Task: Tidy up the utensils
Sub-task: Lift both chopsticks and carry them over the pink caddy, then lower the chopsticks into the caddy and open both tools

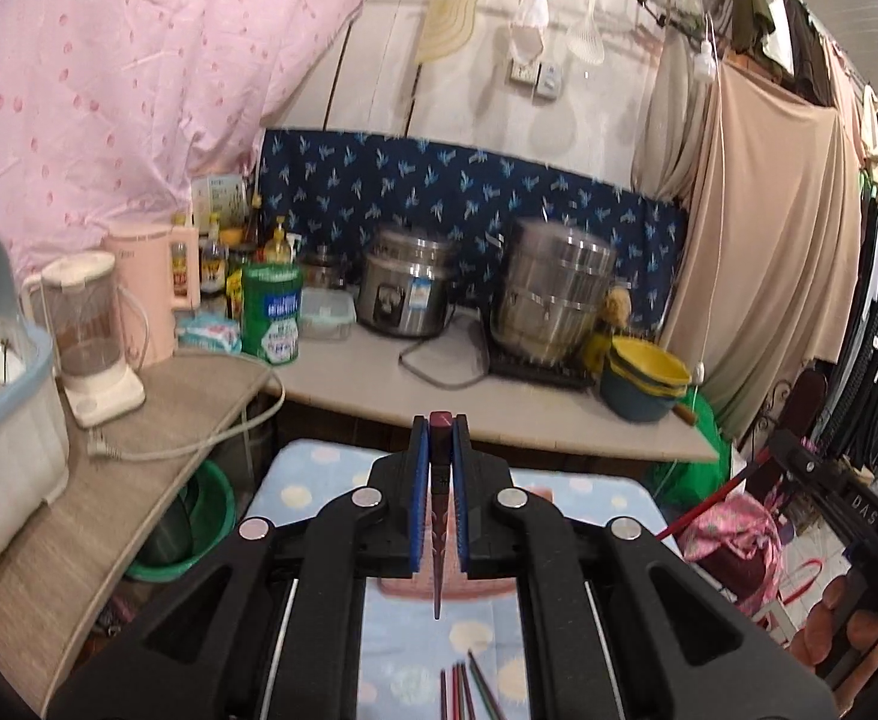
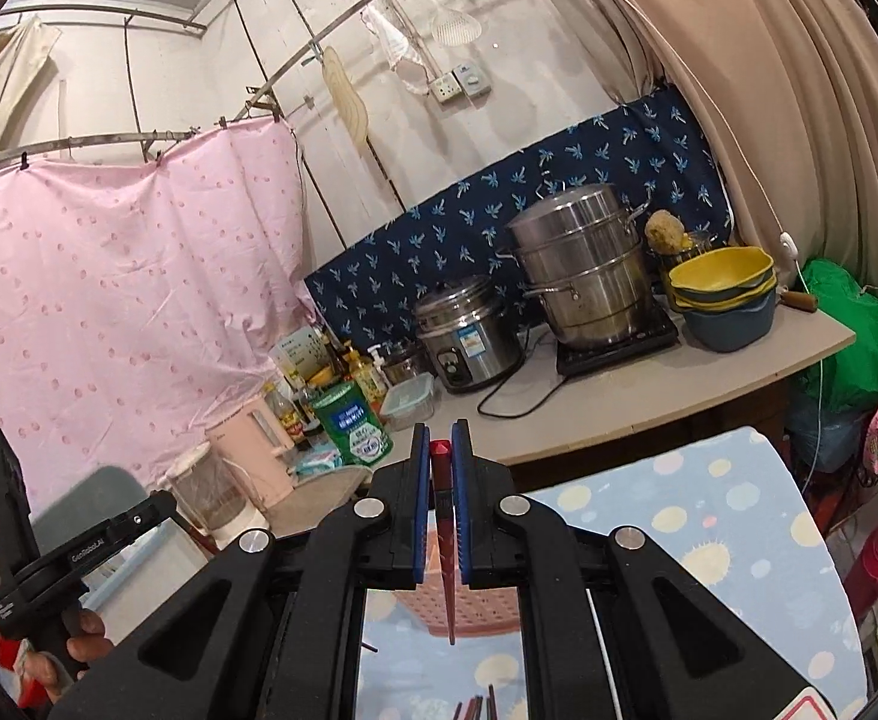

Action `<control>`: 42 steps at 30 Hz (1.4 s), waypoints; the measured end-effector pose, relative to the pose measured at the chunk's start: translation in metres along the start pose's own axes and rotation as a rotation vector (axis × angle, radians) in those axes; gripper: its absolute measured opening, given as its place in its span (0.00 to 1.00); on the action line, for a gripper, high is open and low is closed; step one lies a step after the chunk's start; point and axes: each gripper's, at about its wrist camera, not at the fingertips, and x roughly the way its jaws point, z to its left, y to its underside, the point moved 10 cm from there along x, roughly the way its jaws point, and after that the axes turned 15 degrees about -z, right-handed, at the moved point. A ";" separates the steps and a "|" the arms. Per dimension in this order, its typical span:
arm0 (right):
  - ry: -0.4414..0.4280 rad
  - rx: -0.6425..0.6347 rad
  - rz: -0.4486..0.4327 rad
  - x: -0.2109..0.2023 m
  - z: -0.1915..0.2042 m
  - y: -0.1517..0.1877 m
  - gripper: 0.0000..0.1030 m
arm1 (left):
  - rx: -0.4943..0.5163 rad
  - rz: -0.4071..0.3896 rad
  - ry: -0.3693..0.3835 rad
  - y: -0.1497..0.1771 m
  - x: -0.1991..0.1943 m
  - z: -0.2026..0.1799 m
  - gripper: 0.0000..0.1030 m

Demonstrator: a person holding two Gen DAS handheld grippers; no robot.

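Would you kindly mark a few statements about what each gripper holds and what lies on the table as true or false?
1. The left gripper is shut on a dark red chopstick. True.
2. The right gripper is open and holds nothing. False: it is shut on a red chopstick.
3. More chopsticks lie on the dotted blue cloth. True.
4. A pink basket sits on the cloth below the right gripper. True.
5. The yellow bowls stand on the dotted cloth. False: they are on the counter, stacked in a blue bowl.
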 end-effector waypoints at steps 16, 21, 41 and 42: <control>0.031 -0.018 0.019 0.107 -0.014 0.019 0.07 | 0.024 -0.020 -0.046 0.002 0.104 0.009 0.07; 0.044 -0.018 0.090 0.126 -0.025 0.053 0.07 | 0.035 0.038 -0.053 0.033 0.124 0.012 0.07; 0.067 -0.073 0.154 0.128 -0.027 0.087 0.24 | 0.085 0.129 -0.123 0.081 0.138 0.021 0.29; 0.064 -0.078 0.151 0.126 -0.026 0.086 0.24 | 0.091 0.125 -0.128 0.081 0.136 0.020 0.31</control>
